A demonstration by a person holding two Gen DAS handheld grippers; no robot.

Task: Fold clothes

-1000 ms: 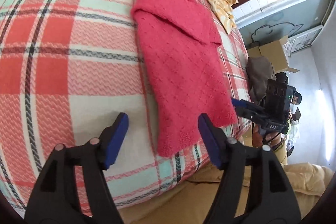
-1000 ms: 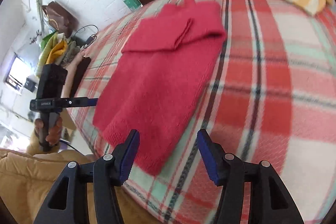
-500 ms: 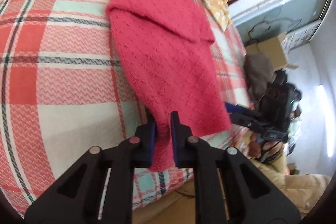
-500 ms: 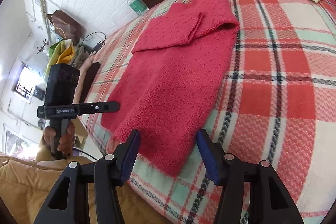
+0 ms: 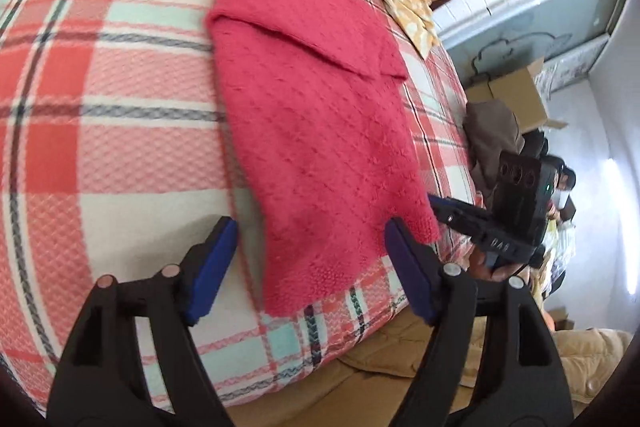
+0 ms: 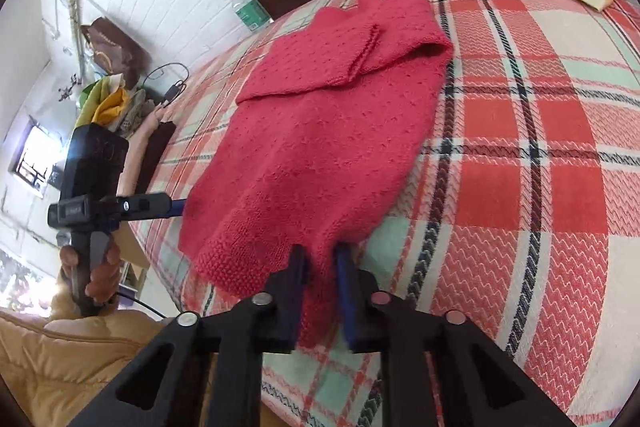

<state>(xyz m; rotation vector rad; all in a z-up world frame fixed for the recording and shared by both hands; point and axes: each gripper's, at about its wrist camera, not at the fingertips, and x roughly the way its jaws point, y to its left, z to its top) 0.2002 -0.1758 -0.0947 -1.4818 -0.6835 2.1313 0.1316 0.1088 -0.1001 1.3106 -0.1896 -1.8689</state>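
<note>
On the plaid bedspread [image 6: 540, 155], a red knitted sweater [image 6: 320, 155] lies lengthwise toward the headboard; the right gripper [image 6: 320, 279] pinches its near hem corner, while the left gripper [image 5: 312, 267] straddles the other corner, jaws spread.

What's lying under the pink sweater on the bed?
The pink sweater lies flat on the plaid blanket, which shows all around it. Whatever is directly beneath the knit is covered.

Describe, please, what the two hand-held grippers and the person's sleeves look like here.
Each hand-held gripper has black plastic fingers with triangular cut-outs, silver rivets and blue pads: left hand-held gripper, right hand-held gripper. From the side, each shows a boxy black body with white lettering on a black handle. The sleeve is mustard yellow.
</note>
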